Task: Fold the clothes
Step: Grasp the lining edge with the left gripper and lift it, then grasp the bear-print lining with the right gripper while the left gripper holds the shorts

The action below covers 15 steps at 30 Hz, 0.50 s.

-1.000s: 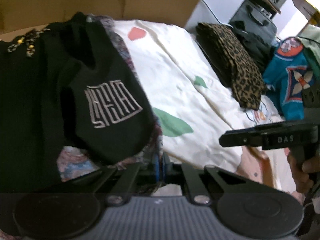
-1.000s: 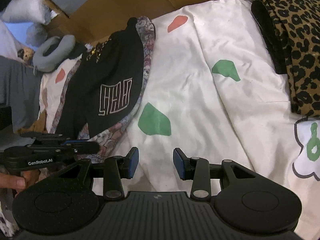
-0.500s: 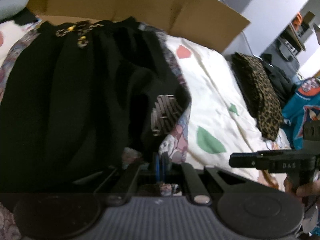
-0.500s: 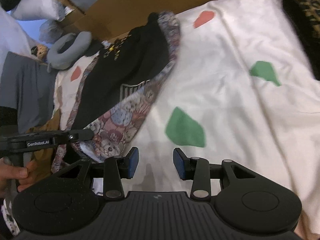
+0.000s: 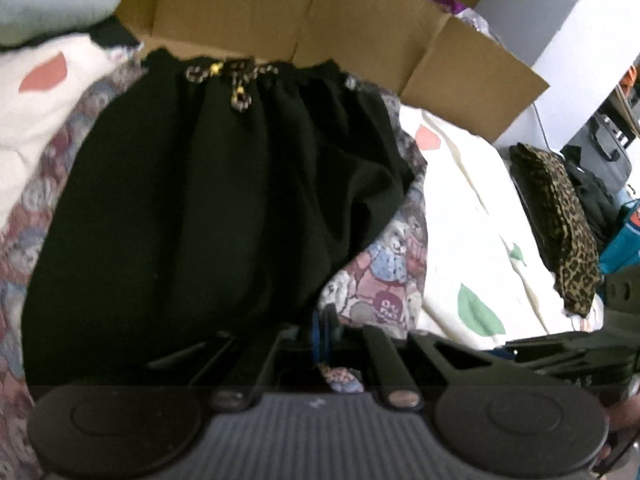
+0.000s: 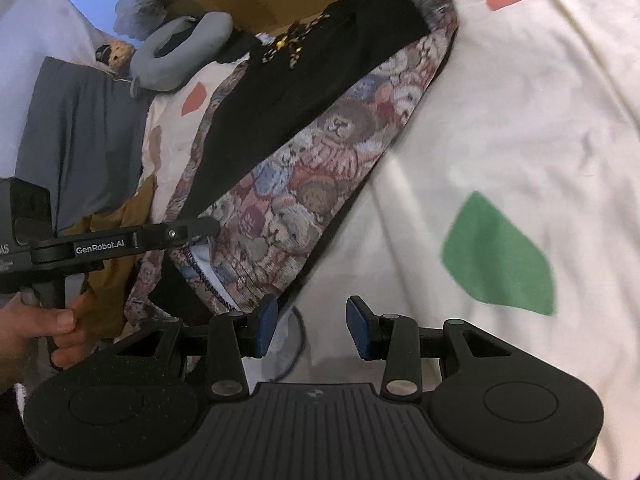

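Cardboard box (image 5: 320, 12) backs the bed; left hand-held gripper (image 5: 322, 330) clenches the teddy-print garment (image 6: 304, 184), right hand-held gripper (image 6: 308, 326) released.

The right gripper (image 6: 307, 322), a matte black plastic two-finger tool, has a ribbed grey-black centre plate flanked by two round, finely stippled discs with raised rings. Two flat linkage arms run forward from silver pivot screws, each ending in a blue rubber pad (image 6: 267, 323). Triangular cut-outs sit outboard of the arms. A small pale logo marks the plate's front edge.

The left gripper (image 6: 200, 227), of the same black make, carries white "GenRobot.AI" lettering along its slim finger, a small silver screw just ahead of it, and a boxy black camera housing behind. A bare hand (image 6: 36, 332) wraps its black post handle; no sleeve shows.
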Tool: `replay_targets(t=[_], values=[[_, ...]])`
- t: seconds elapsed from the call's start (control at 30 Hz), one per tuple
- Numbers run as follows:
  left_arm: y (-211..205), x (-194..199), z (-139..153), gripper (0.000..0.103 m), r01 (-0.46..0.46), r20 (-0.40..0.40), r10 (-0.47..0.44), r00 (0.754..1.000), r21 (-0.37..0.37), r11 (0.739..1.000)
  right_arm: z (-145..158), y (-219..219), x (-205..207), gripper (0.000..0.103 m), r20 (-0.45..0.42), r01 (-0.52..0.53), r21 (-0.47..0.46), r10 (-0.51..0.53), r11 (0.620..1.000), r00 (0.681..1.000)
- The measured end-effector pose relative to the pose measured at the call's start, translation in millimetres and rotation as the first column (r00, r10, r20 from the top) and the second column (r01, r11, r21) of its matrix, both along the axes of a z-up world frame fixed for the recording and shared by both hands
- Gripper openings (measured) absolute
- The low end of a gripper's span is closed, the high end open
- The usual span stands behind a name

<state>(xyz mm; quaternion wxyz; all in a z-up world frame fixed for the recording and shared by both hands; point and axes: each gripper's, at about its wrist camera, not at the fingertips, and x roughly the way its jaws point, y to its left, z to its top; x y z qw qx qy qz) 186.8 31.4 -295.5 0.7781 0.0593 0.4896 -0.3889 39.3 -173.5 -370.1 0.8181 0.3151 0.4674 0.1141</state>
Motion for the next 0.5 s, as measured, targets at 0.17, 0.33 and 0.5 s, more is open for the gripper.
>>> replay_targets(t=[0.17, 0.33, 0.5], values=[[-1, 8, -3, 0.002, -0.026, 0.02, 0.026, 0.999, 0.003, 1.0, -7, 9, 10, 0.045, -0.005, -0.017, 0.056, 0.017, 0.998, 1.0], [4, 12, -7, 0.002, -0.023, -0.002, 0.023, 1.0, -0.003, 1.0, -12, 11, 18, 0.045, -0.008, 0.014, 0.135, -0.013, 0.991, 1.0], [7, 10, -13, 0.002, -0.013, -0.008, 0.013, 1.0, -0.001, 1.0, -19, 12, 24, 0.045, -0.034, 0.048, 0.197, -0.042, 0.979, 0.999]])
